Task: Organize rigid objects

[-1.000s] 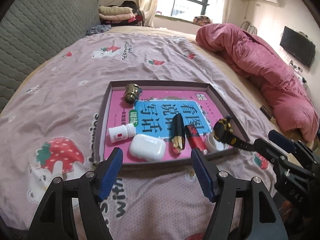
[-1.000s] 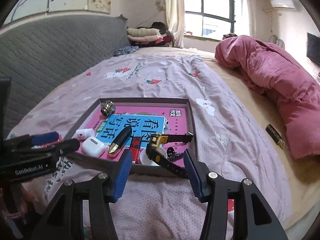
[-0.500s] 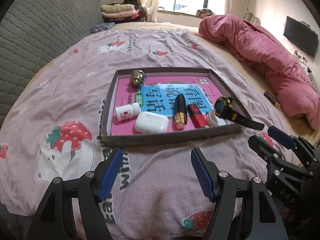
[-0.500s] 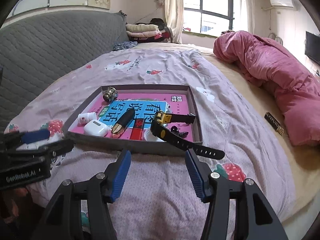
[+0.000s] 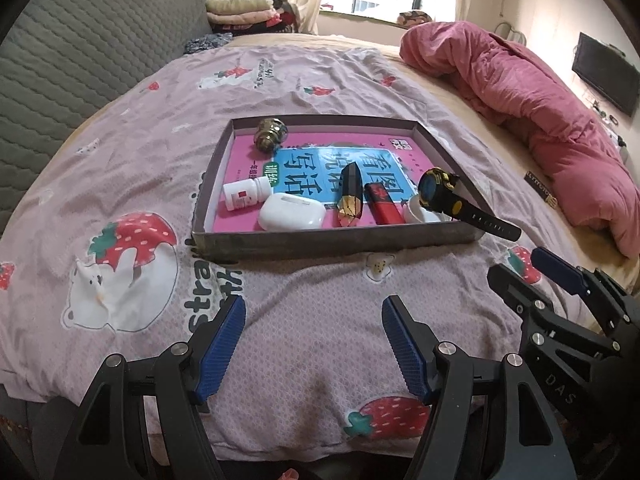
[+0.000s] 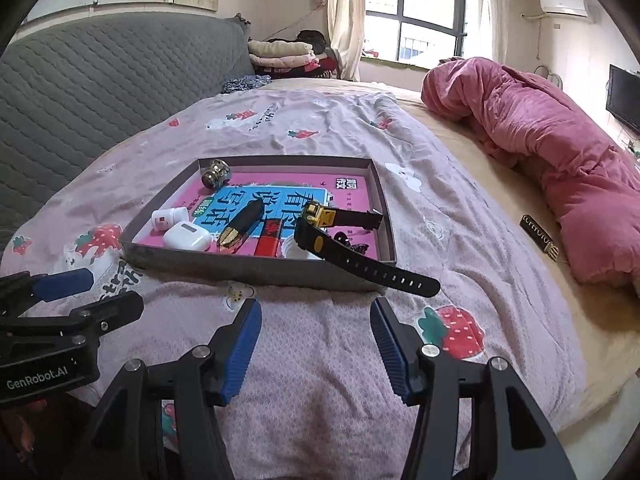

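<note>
A shallow grey tray (image 5: 332, 240) with a pink and blue book as its floor lies on the strawberry bedsheet. In it are a metal knob (image 5: 271, 135), a white pill bottle (image 5: 246, 194), a white earbud case (image 5: 292, 211), a black and gold tube (image 5: 351, 194), a red lighter (image 5: 383, 203), a white cap (image 5: 416, 213) and a black and yellow watch (image 5: 440, 190). The watch strap (image 6: 380, 274) hangs over the tray's near right corner. My left gripper (image 5: 314, 312) and right gripper (image 6: 316, 308) both hover open and empty above the sheet, short of the tray.
A crumpled pink duvet (image 5: 540, 100) fills the right side of the bed. A small dark object (image 5: 540, 190) lies on the beige sheet beside it. A grey quilted headboard (image 5: 60, 60) runs along the left, with folded clothes (image 6: 280, 54) by the window.
Both grippers have drawn back from the tray toward the bed's near edge. The watch strap, between the right jaws a second ago, now lies free over the tray rim.
</note>
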`<action>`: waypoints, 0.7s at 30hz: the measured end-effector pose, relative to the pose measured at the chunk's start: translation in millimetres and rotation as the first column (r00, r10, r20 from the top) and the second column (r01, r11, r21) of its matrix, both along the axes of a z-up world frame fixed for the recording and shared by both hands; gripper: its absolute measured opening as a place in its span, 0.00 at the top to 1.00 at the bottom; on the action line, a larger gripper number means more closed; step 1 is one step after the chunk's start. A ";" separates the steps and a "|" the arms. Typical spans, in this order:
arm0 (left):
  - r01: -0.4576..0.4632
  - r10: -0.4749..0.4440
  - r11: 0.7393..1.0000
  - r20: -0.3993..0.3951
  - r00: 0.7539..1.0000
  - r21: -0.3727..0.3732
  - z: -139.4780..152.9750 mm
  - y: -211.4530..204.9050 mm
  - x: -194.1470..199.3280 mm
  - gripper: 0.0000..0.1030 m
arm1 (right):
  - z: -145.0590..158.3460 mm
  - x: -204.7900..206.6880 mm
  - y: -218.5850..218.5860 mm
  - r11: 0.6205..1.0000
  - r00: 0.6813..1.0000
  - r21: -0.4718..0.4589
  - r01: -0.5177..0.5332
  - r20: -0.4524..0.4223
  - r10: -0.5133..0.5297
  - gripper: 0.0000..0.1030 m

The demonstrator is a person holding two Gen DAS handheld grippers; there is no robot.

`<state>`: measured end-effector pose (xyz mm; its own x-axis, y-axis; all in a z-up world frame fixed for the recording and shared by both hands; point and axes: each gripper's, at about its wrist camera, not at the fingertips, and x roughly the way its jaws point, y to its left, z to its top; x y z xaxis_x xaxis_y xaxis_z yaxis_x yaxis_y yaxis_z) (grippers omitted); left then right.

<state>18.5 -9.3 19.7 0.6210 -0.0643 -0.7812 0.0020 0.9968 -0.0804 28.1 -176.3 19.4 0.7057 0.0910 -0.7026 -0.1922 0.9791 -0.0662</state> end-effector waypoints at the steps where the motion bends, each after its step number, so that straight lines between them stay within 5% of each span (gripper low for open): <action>1: -0.003 0.003 1.000 0.004 1.000 0.005 0.3 -0.1 -0.6 0.30 | -0.9 -0.5 -0.1 1.000 1.000 -0.001 0.001 -0.003 -0.001 0.46; 21: -0.039 0.039 0.999 0.022 0.999 0.004 3.3 6.3 -5.0 0.30 | -1.2 -8.6 4.0 1.000 1.000 0.012 -0.004 -0.010 0.004 0.45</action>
<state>13.5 -3.0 23.0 0.6401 -0.0362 -0.7675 -0.0355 0.9964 -0.0766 19.5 -172.3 18.3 0.6984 0.1021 -0.7083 -0.1964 0.9791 -0.0525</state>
